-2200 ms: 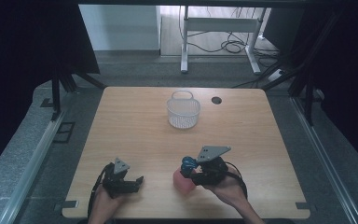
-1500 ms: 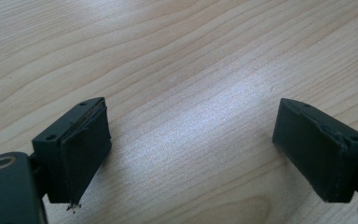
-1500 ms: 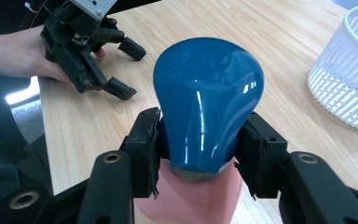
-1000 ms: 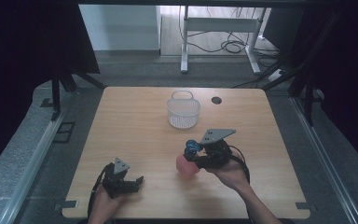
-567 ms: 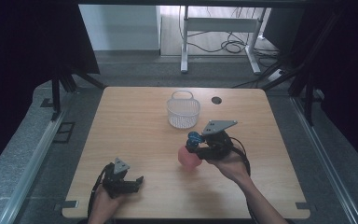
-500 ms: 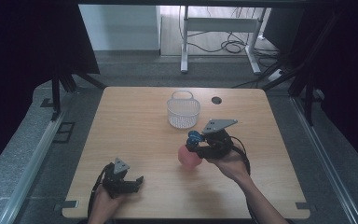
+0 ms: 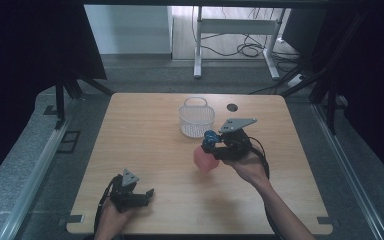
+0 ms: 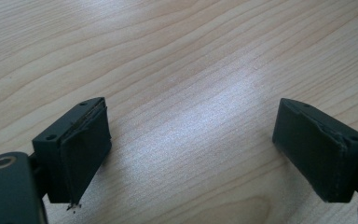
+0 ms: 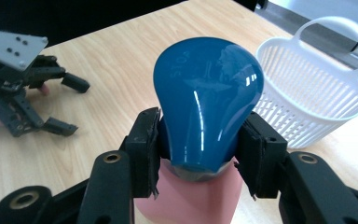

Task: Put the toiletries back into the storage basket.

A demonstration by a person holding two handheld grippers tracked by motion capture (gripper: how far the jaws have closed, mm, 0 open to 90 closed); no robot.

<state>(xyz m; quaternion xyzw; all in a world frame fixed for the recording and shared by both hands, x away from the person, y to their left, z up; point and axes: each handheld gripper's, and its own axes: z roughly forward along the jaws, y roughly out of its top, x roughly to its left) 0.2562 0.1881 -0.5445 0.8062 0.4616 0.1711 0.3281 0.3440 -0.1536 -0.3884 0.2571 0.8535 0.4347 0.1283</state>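
A blue light bulb with a pink base is clamped between the jaws of my right gripper. In the high view the right gripper holds the bulb and pink base above the table's middle right, just below the white plastic basket. The same basket stands to the right of the bulb in the right gripper view. My left gripper rests open near the table's front left edge, and its jaws frame bare wood.
The wooden table has a dark round hole near its far edge, right of the basket. Grey floor, a rail and a desk frame with cables lie beyond the table. The left gripper also appears at the left of the right gripper view.
My right gripper has carried the bulb and its pink base from the table's front middle up and away, toward the basket. The left gripper has stayed put.
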